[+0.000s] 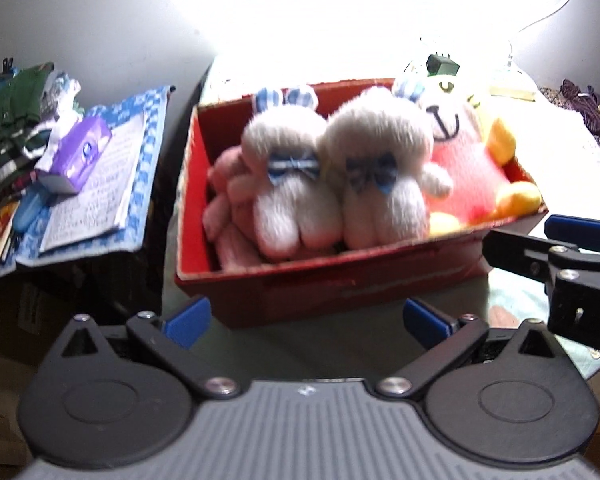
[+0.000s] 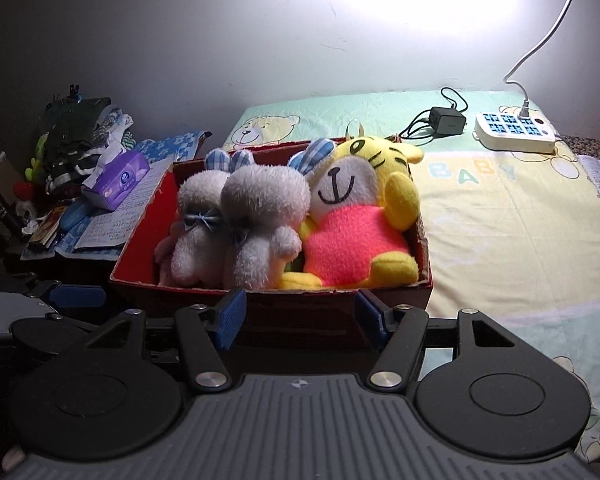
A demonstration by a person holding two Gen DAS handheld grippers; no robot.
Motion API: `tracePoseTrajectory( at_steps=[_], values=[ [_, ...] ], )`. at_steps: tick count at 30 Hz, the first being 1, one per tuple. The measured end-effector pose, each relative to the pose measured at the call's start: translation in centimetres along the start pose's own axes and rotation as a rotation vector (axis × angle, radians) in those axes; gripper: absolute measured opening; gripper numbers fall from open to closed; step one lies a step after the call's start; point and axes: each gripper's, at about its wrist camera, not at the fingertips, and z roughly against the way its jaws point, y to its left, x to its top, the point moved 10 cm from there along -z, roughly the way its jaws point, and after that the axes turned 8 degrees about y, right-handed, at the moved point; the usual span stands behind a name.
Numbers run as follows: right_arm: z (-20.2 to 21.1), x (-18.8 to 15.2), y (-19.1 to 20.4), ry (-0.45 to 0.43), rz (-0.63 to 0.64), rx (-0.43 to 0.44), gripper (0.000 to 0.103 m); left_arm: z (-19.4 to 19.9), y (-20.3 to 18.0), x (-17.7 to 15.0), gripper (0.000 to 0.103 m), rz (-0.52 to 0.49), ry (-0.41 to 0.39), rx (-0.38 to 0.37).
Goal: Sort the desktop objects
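Bed sheet point(image 2: 500, 216): pale green and yellow, printed with bears and the word BABY; it carries the box and the items at the wall end.

Side table point(image 2: 100, 240), left of the bed: blue floral cloth point(image 1: 148, 128), open notebook point(image 1: 100, 184), piled clothes point(image 2: 72, 148) and small clutter too blurred to sort.

Red box point(image 2: 420, 288): open-topped, red inside, standing on the sheet at its left edge, just ahead of both grippers. It holds all the plush toys.

Tiger point(image 2: 360, 216): yellow plush with white face and pink body, lying on its back in the right half of the box, head toward the wall.

Two rabbits point(image 2: 236, 216): grey-white, side by side in the middle, touching each other and the tiger; checked blue ears and a blue bow each. Pink plush point(image 1: 228, 200): mostly hidden under and left of the rabbits.

Left gripper point(image 1: 306, 320): blue-padded fingers spread wide, nothing between them, held low before the box's near wall.

Right gripper point(image 2: 300, 316): fingers likewise apart and empty, facing the near wall; contact cannot be told. It lies just right of the left gripper.

Power strip point(image 2: 516, 132): white, near the wall, one white cord plugged in.

Tissue pack point(image 2: 116, 180): purple, on the notebook.

Charger point(image 2: 446, 120): black, left of the strip.
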Motion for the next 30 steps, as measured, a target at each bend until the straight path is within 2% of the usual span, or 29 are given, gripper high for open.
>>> tracePoseTrajectory(
  at_steps=[6,13,17,20,23,25,30],
  values=[
    [0.5,1.9,0.0,-0.061,-0.024,-0.069,0.066,0.1,0.8,2.3,0.103,0.007,-0.028,-0.005],
    [-0.4,3.7,-1.8,-0.053,-0.160,-0.112,0.072,-1.2,1.5,4.1,0.103,0.038,0.015,0.022],
    [-1.2,4.9,-2.5,-0.054,-0.168,-0.137,0.076,-2.0,2.0,5.1,0.103,0.061,0.025,0.043],
    [-2.1,5.6,-2.6,-0.028,-0.150,-0.129,0.077,-2.6,2.3,5.5,0.103,0.093,0.051,0.029],
    [-3.2,6.0,-2.7,-0.005,-0.135,-0.121,0.078,-3.1,2.6,6.1,0.103,0.104,0.052,0.055],
    [-3.9,6.1,-2.6,0.029,-0.116,-0.128,0.078,-3.4,2.7,6.5,0.103,0.117,0.059,0.046],
    [-5.2,6.0,-2.6,0.096,-0.052,-0.159,0.078,-4.2,2.3,6.9,0.103,0.093,0.077,0.057]
  ],
)
